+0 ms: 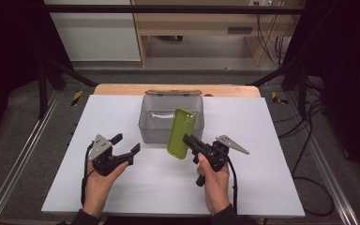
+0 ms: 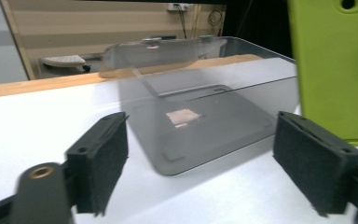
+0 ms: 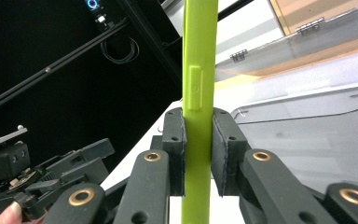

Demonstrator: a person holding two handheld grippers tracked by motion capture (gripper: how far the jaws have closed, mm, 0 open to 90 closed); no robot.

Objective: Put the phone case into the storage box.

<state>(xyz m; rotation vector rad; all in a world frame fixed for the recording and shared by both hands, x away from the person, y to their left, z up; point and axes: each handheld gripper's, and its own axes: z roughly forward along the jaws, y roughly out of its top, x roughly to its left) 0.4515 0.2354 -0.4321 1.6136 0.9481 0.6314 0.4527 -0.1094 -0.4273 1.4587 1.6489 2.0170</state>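
**Green phone case clamped on edge beside the clear box**

On the left half of the bench [image 1: 122, 197], toward the near edge, the left hand-held gripper [image 1: 127, 144] sits in the person's left hand [image 1: 98, 183], its jaws spread wide with nothing between them. In the left gripper view its two black pads [image 2: 103, 158] stand far apart, framing the box ahead.

At the middle of the bench, close to the far edge, stands the clear plastic box [image 1: 150, 123] with its hinged lid [image 1: 172, 92] folded back against the wooden strip behind. Something pale lies on its floor; what it is cannot be told.

Just right of centre, the green phone case [image 1: 181, 133] stands upright and slightly tilted, overlapping the box's near right corner in the high view. The right hand-held gripper [image 1: 187, 139], held in the right hand [image 1: 215, 180], is closed on the lower part of the case; in the right gripper view both pads [image 3: 175, 154] press flat against its two faces, the case [image 3: 199, 93] rising edge-on between them.
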